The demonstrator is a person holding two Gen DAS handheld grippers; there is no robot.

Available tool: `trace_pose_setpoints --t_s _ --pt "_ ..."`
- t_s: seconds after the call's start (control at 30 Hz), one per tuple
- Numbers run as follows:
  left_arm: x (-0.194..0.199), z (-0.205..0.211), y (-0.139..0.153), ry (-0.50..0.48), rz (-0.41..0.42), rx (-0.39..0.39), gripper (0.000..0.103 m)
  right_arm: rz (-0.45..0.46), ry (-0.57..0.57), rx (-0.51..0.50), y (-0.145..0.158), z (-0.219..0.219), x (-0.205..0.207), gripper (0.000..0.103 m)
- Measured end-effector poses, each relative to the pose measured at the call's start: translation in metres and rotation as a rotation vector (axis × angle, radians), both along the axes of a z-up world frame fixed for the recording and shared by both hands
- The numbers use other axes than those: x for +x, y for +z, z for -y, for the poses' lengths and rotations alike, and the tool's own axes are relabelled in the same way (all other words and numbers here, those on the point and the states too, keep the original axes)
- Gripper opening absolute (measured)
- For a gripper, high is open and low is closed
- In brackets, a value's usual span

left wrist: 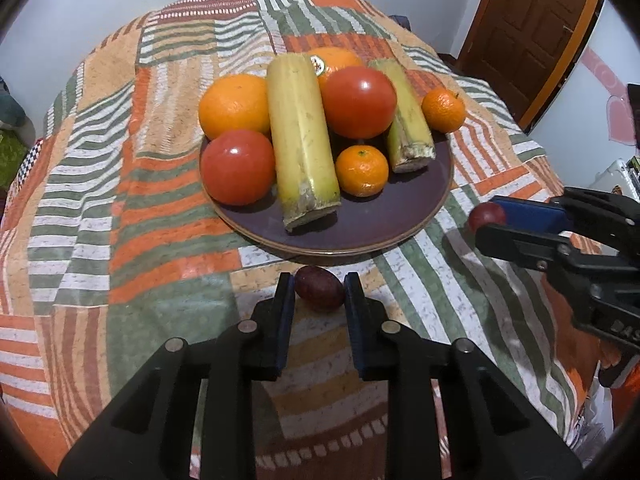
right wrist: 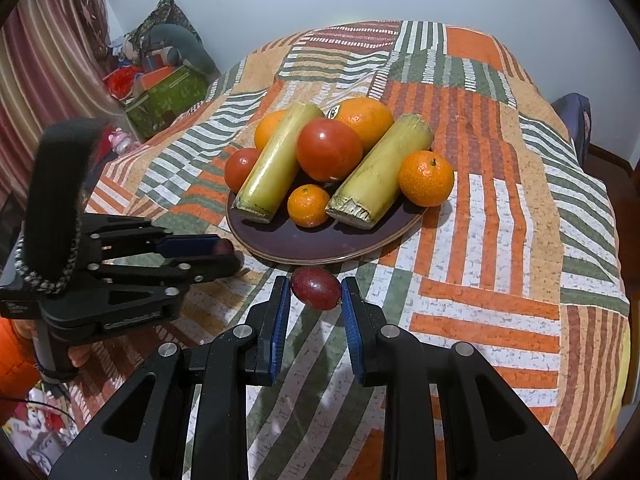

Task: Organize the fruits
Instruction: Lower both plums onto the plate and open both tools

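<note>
A dark purple plate (left wrist: 372, 224) (right wrist: 304, 244) holds two oranges, two tomatoes, two sugarcane pieces (left wrist: 300, 136) and a mandarin (left wrist: 362, 171). Another mandarin (left wrist: 443, 109) (right wrist: 426, 178) sits at the plate's right edge. My left gripper (left wrist: 319, 290) (right wrist: 224, 254) is shut on a dark red grape (left wrist: 320, 288) (right wrist: 223, 246), just before the plate's near rim. My right gripper (right wrist: 316, 290) (left wrist: 486, 226) is shut on another dark red grape (right wrist: 316, 288) (left wrist: 486, 216), held above the cloth near the plate's rim.
The striped orange, green and white cloth (left wrist: 120, 220) covers the whole table. A brown door (left wrist: 532, 28) stands at the back right. Bags and a green box (right wrist: 164, 92) are piled beyond the table's left side by a curtain.
</note>
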State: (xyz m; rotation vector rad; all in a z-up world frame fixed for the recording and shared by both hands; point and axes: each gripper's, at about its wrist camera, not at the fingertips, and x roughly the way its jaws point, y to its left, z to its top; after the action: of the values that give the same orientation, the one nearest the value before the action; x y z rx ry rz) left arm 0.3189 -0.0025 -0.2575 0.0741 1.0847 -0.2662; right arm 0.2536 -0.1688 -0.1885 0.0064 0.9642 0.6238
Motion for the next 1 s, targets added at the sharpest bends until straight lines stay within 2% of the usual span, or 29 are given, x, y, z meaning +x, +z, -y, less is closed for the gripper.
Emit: trace_pose_setpoints --t_s 0.37,0.93,1.0 --pt "0.001 0.013 0.029 -0.02 0.08 -0.016 0.025 0.035 -0.007 -0.005 0.007 -0.006 0.007 0.024" --pt "0.023 0.033 0.01 -0.046 0.052 -0.02 0.024 0.008 -0.011 0.021 -0.009 -0.008 0.025 0.024" --pt "0.025 0.031 0.008 -0.044 0.035 -0.039 0.024 0.009 -0.012 0.026 -0.008 -0.008 0.027 0.024"
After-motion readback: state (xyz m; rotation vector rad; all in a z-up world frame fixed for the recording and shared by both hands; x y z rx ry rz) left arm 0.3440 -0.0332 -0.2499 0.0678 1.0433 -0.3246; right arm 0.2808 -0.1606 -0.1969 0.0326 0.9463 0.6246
